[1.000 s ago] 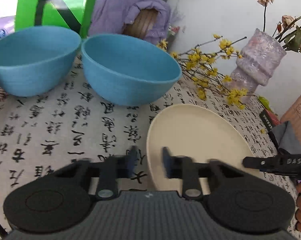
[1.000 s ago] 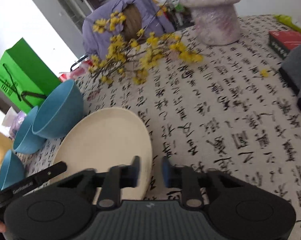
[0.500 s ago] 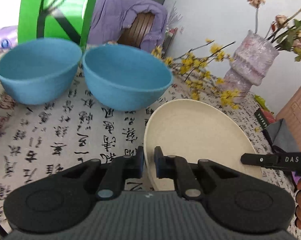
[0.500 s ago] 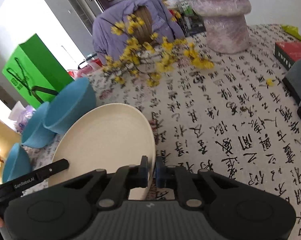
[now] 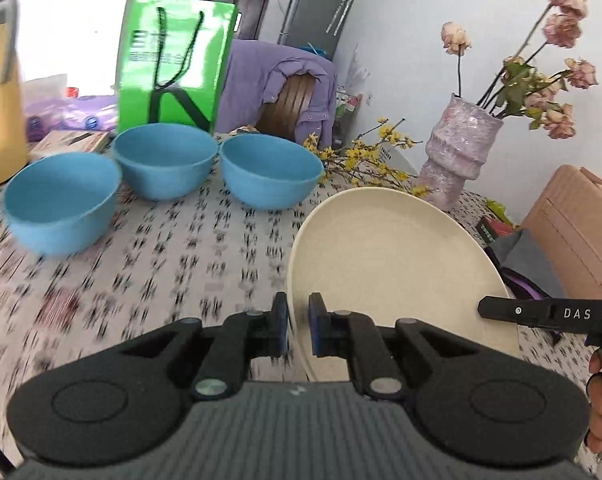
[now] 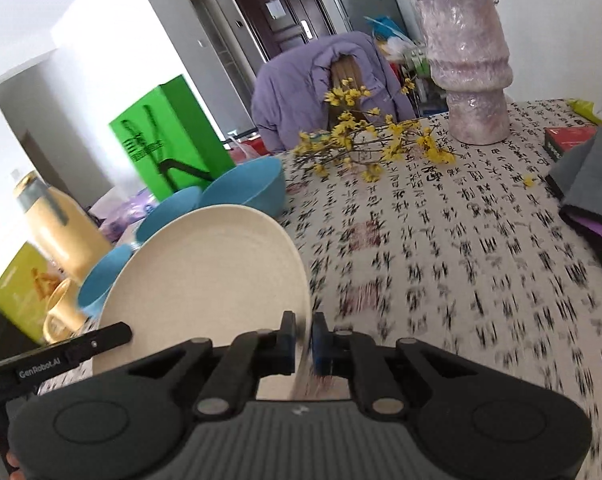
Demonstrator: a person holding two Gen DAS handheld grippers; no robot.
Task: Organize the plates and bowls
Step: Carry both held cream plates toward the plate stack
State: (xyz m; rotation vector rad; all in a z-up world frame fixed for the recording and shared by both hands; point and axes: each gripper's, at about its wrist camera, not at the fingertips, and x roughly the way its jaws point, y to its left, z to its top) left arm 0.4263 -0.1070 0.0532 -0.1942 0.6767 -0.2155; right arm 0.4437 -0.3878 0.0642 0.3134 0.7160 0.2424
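A cream plate [image 5: 393, 264] is held off the table between both grippers. My left gripper [image 5: 297, 330] is shut on its left rim. My right gripper [image 6: 303, 340] is shut on its right rim; the plate also shows in the right wrist view [image 6: 209, 280]. Three blue bowls stand beyond the plate on the calligraphy tablecloth: a left one [image 5: 61, 208], a middle one [image 5: 165, 160] and a right one [image 5: 271, 176]. They show behind the plate in the right wrist view [image 6: 245, 188].
A green paper bag [image 5: 173, 68] stands behind the bowls. A pink vase [image 5: 457, 152] with roses and yellow flower branches [image 5: 365, 156] lie at the back right. A yellow jug [image 6: 57, 228], grey cloth [image 6: 589, 184] and red box [image 6: 569, 136] sit at the table edges.
Both grippers closed on the plate's rims and lifted it off the table. The views rose and pulled back, so a third bowl came into view.
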